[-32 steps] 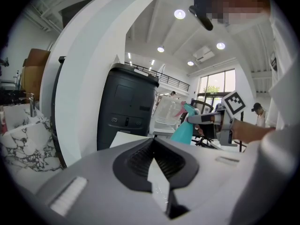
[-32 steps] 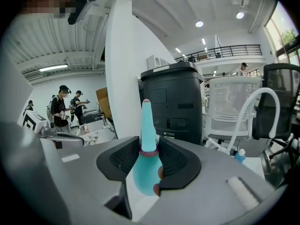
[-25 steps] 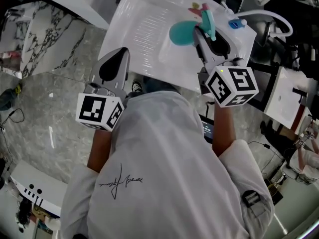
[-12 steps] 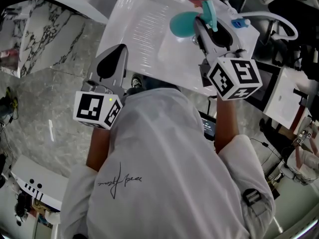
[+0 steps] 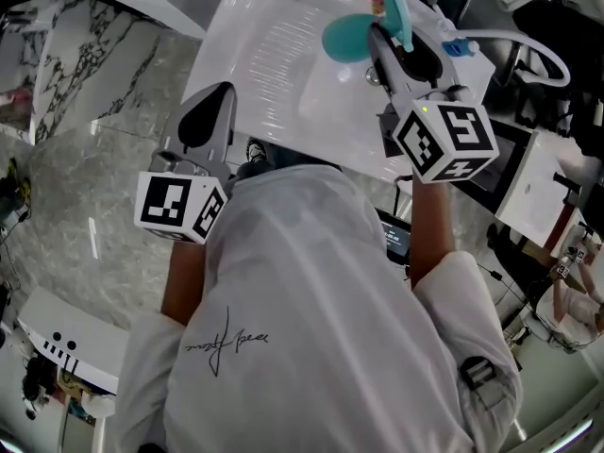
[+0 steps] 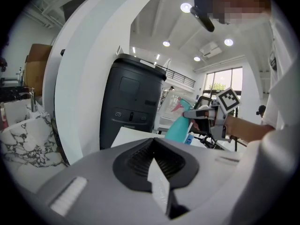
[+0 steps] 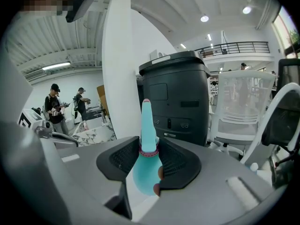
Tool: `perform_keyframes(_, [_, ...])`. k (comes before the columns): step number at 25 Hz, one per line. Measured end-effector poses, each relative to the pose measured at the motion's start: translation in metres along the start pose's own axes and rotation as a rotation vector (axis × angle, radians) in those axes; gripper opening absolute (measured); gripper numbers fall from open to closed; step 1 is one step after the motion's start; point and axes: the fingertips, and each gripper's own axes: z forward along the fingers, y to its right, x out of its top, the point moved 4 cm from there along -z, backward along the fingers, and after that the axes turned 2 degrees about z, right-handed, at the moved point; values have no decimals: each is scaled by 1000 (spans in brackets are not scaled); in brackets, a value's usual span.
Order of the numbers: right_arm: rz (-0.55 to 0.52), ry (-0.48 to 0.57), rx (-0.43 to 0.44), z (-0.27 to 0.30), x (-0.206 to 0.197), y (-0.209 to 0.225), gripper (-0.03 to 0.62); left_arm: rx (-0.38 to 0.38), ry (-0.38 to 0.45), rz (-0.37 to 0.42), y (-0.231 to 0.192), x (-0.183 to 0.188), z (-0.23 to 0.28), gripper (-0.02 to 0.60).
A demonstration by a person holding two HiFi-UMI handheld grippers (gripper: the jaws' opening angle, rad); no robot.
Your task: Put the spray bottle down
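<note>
The right tool (image 5: 389, 45) is gripping the teal spray bottle (image 5: 345, 38) around its neck; in the right gripper view both jaws are pressing on the bottle (image 7: 149, 125) just at its pink collar, with the nozzle pointing up and the rounded body hanging below the pads. The bottle is sitting over the far part of the white desk (image 5: 269, 50) – whether its base is touching the surface cannot be told from any view. The left tool (image 5: 209, 111) is hovering at the near edge of the desk, well apart from the bottle, and the left gripper view is showing its jaws (image 6: 157, 165) closed together with nothing between them. From that same view the bottle (image 6: 180, 125) is appearing off to the right, clamped in the right tool beside its marker cube. A dark grey bin (image 7: 176, 97) is standing beyond the desk – upright, lid closed. The person's white sleeves are filling the lower part of the head view
</note>
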Motion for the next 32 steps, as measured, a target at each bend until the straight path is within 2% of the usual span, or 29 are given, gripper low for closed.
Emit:
perform_keyframes(22, [-4,-70,17,54,-9,21,126,29,-45,-38,-15,-8,19,49])
perform_keyframes(32, [-21,-95,-5,77,-11,36,126,46,-66,-58,-24,-12,20,50])
